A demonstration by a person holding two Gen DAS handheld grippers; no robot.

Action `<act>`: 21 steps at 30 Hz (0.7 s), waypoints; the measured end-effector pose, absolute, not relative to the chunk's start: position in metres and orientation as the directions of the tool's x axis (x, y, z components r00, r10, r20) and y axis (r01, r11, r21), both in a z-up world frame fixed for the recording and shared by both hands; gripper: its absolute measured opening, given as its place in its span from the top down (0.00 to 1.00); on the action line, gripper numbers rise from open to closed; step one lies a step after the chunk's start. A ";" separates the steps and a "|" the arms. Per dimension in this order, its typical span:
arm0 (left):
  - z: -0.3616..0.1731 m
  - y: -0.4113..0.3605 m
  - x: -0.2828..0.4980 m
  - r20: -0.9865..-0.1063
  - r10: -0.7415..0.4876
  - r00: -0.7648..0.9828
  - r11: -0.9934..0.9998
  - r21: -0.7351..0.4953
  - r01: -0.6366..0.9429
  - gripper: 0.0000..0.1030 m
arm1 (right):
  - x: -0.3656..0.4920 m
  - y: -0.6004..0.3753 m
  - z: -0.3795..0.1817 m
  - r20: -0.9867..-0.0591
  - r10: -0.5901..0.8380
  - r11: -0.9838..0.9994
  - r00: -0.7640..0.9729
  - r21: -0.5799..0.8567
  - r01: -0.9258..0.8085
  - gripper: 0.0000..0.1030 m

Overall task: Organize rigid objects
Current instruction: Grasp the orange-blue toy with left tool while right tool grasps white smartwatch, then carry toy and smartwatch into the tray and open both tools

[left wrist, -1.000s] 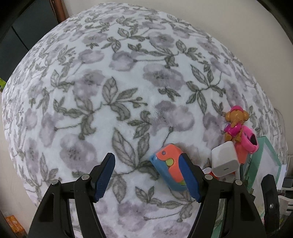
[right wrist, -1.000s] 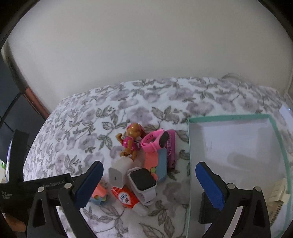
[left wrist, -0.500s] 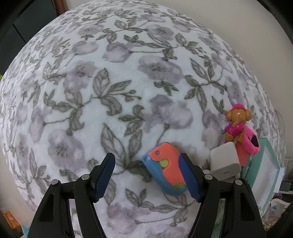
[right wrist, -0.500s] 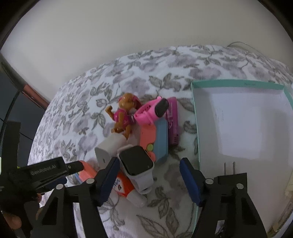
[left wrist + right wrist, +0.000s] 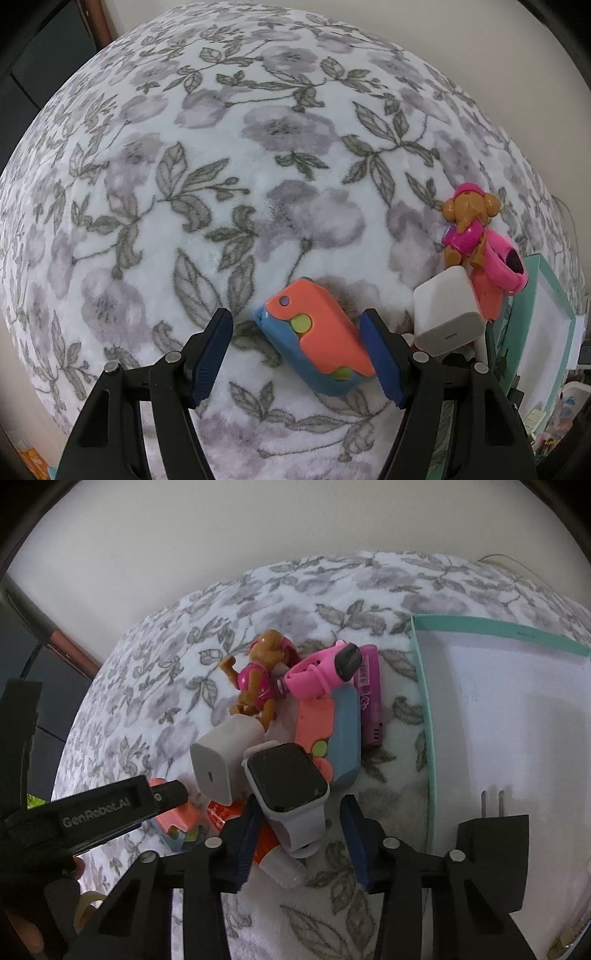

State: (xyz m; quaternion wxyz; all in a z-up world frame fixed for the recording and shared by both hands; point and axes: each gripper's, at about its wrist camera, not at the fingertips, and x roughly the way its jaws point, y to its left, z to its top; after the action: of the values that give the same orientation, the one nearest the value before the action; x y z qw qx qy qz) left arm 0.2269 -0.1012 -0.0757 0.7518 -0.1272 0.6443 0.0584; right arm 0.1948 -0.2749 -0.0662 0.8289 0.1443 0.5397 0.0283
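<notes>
Left gripper, jaws apart around one orange-blue toy; right gripper, jaws apart beside one white watch. Only the right view shows a second, similar toy, perhaps identical, near the box.

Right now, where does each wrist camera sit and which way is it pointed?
Left wrist: on the left gripper, aimed down at the floral blanket, open jaws straddling the orange-and-blue toy.
Right wrist: on the right gripper, facing the pile, open jaws around the grey smartwatch; teal box to the right; left gripper intrudes.
Shared: white charger, dog figure.
</notes>
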 end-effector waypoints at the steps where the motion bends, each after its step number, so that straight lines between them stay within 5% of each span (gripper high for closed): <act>1: -0.077 -0.103 0.225 -0.984 -0.074 0.165 0.962 -0.114 -0.247 0.30 | 0.195 -0.275 -0.066 -0.887 0.200 0.957 0.416 0.268 0.110 0.56; 8: -0.093 -0.122 0.222 -0.986 -0.042 0.162 0.971 -0.078 -0.224 0.30 | 0.195 -0.279 -0.063 -0.879 0.204 0.951 0.430 0.283 0.128 0.71; 11: -0.091 -0.126 0.221 -0.987 -0.036 0.159 0.974 -0.070 -0.216 0.46 | 0.195 -0.280 -0.057 -0.877 0.192 0.954 0.440 0.273 0.126 0.72; 14: -0.091 -0.129 0.220 -0.988 -0.019 0.155 0.975 -0.053 -0.215 0.49 | 0.196 -0.279 -0.051 -0.876 0.190 0.957 0.444 0.266 0.115 0.81; 21: -0.089 -0.126 0.221 -0.992 -0.015 0.129 0.974 -0.043 -0.222 0.54 | 0.196 -0.278 -0.049 -0.877 0.187 0.959 0.442 0.261 0.112 0.81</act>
State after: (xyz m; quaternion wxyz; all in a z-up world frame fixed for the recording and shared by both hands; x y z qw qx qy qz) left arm 0.2213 -0.1261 -0.0891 0.7459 -0.0900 0.6563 0.0694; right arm 0.1965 -0.2783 -0.0490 0.8374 0.1414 0.5276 0.0225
